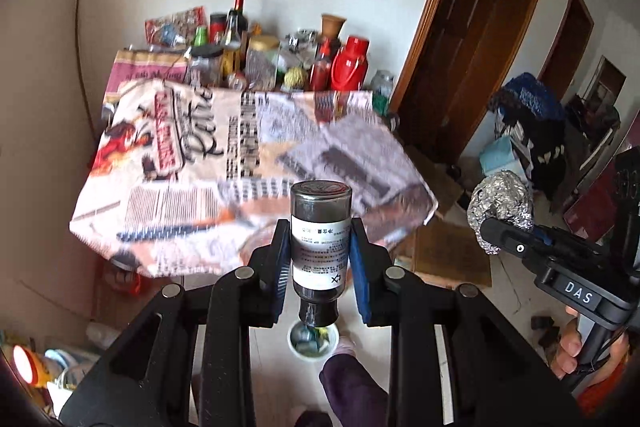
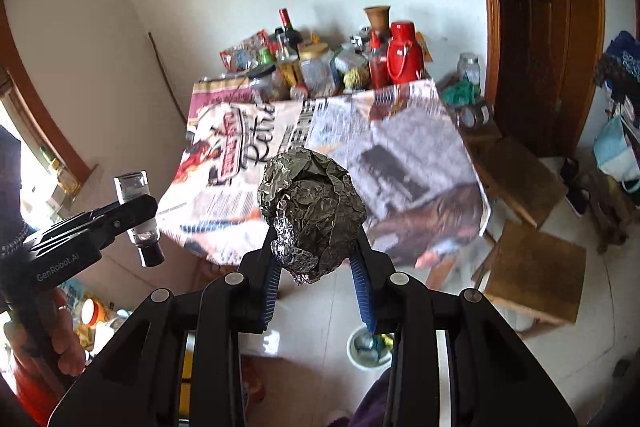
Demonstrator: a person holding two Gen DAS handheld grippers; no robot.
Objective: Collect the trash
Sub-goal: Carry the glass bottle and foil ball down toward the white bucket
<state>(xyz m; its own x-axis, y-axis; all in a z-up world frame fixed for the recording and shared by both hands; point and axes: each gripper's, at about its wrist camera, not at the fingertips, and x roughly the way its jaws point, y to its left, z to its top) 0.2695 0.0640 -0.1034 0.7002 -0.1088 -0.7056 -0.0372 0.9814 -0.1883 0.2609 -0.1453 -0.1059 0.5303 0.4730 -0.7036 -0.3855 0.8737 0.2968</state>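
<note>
Left tongs [image 1: 319, 259] clamp a dark, seemingly inverted bottle [image 1: 320, 239].

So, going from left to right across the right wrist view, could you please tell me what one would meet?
Left gripper holding the glass bottle → crumpled foil ball in the right gripper → wooden stool.

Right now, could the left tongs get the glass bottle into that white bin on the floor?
Probably yes. The left tongs hold the glass bottle neck down, and in the left wrist view the white bin sits open-topped on the floor right below it, with nothing between them. How far down it lies is unclear.
</note>
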